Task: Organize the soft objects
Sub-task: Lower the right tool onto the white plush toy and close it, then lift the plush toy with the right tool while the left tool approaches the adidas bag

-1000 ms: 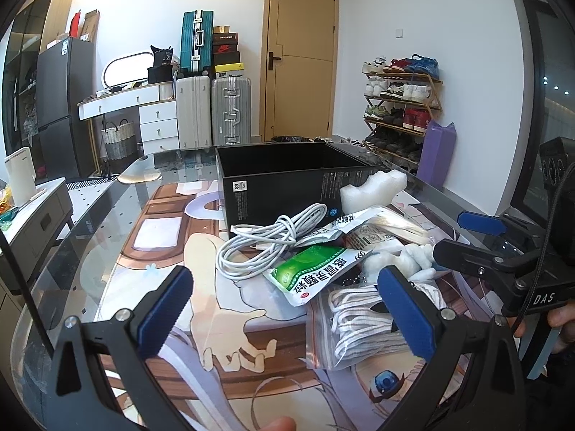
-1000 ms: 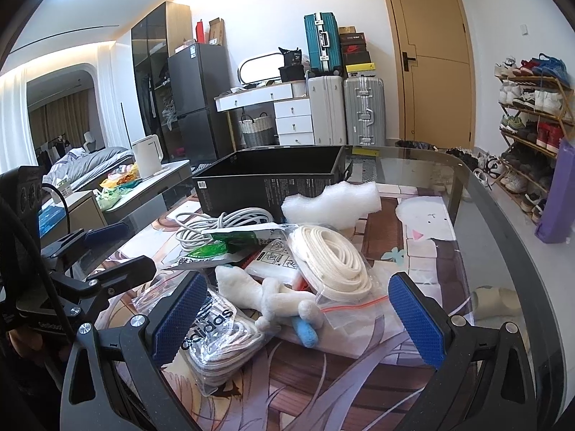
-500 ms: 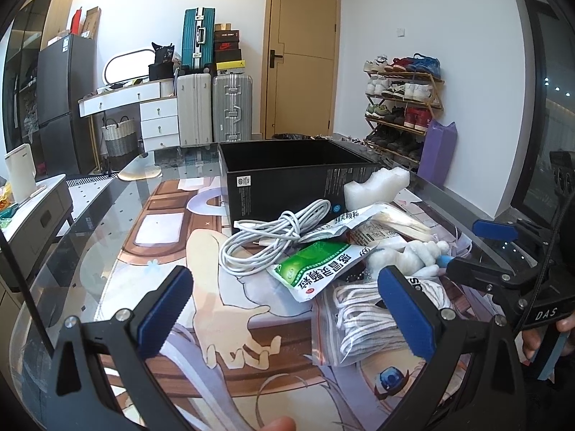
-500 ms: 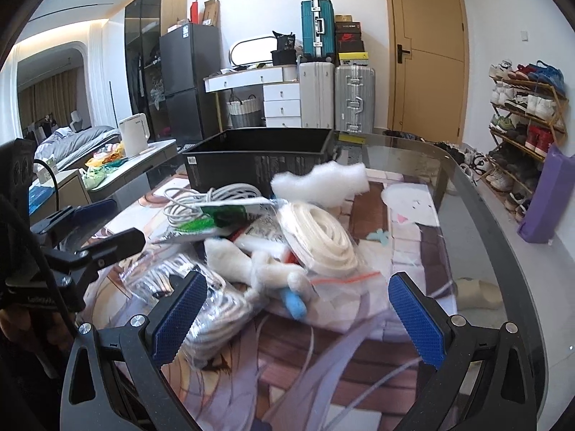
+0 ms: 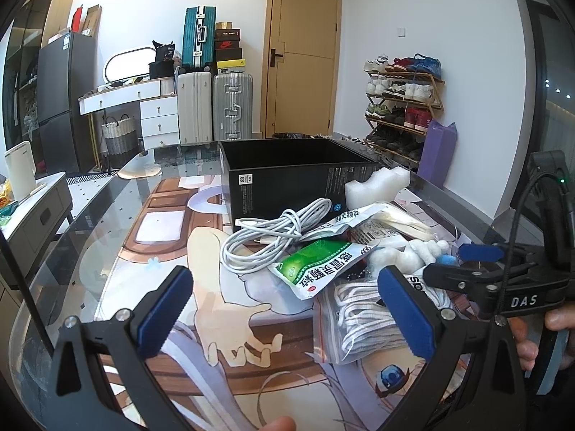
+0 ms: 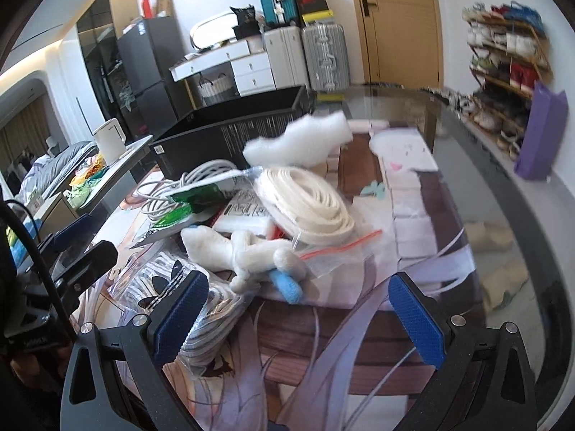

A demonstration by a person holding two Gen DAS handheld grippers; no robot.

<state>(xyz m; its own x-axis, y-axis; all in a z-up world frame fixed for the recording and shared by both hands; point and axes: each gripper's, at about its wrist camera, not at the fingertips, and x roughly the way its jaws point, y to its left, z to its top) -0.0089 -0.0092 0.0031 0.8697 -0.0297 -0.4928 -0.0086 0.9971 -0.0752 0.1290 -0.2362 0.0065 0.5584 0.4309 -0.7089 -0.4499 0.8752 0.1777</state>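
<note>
Left wrist view: left gripper (image 5: 284, 309) stood wide open, holding nothing, just short of the pile of soft things. Right wrist view: right gripper (image 6: 298, 319) was likewise spread and empty, with the white plush toy (image 6: 244, 251) just beyond its fingertips. The plush toy lay at the near edge of the pile, touching a bagged roll of white strap (image 6: 305, 204) behind it. A white cable (image 5: 273, 230), a green packet (image 5: 316, 265) and a foam block (image 6: 298, 140) lay between the plush toy and the black box (image 5: 287, 176).
</note>
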